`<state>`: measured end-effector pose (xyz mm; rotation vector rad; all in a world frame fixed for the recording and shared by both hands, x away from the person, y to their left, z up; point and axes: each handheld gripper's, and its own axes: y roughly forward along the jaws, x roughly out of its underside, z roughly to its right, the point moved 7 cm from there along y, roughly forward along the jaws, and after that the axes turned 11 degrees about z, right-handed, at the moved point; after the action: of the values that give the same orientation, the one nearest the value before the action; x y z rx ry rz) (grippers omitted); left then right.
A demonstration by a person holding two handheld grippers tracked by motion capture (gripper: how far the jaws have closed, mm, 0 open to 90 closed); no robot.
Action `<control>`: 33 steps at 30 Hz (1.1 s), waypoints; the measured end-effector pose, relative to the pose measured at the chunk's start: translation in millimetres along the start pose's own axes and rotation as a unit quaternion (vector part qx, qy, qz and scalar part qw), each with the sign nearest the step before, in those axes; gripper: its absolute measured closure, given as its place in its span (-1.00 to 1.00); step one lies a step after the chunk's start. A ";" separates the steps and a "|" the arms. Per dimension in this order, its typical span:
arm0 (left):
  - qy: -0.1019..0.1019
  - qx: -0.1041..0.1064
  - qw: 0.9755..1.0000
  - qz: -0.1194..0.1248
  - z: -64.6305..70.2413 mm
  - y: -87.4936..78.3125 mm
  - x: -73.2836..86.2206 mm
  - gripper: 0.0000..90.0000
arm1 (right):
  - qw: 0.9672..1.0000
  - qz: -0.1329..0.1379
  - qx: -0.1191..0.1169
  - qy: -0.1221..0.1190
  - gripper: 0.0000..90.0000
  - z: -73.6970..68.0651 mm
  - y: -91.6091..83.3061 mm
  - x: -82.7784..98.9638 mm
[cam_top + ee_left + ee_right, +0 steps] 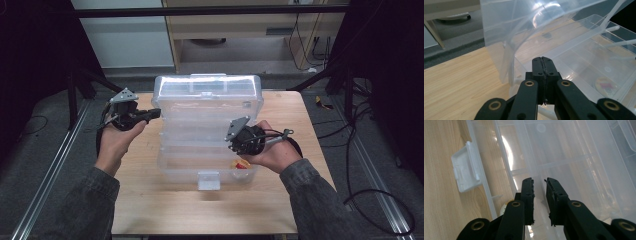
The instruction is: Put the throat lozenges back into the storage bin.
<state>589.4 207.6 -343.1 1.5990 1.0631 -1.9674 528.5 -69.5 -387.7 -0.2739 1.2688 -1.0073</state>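
A clear plastic compartment box [165,172] lies with its lid up on the wooden table [150,210], the lid [207,92] standing at the back. A small round red and yellow piece [241,164] rests in the front right compartment, seen also as a round piece [605,85] through the plastic. My left gripper [158,113] is at the box's left side by the lid's edge, its pads pressed together with nothing between them [545,60]. My right gripper [236,145] hovers over the box's right front, jaws a little apart and empty [539,181].
A white latch tab [208,180] sticks out from the box's front edge, and shows as a latch tab [466,170] to the left of my right jaws. Bare wood lies in front of the box. Cables [370,200] trail on the floor to the right, and black frame legs stand behind.
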 end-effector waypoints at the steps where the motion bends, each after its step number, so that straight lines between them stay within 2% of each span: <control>1: 0.000 -0.001 1.000 0.001 0.0 -0.3 -0.8 0.99 | 1.000 0.000 0.000 0.000 0.70 0.0 0.0 0.0; 17: -0.006 -0.008 1.000 0.007 -4.3 -6.7 -4.3 0.99 | 1.000 -0.005 -0.004 -0.004 0.70 -1.6 0.1 1.5; 33: -0.012 0.004 1.000 0.005 -2.9 -13.0 4.6 0.99 | 1.000 -0.007 -0.006 0.002 0.69 -4.2 -1.0 4.0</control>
<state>580.8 218.8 -343.5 1.5776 1.0363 -1.9815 524.2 -71.6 -391.1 -0.2899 1.2788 -1.0143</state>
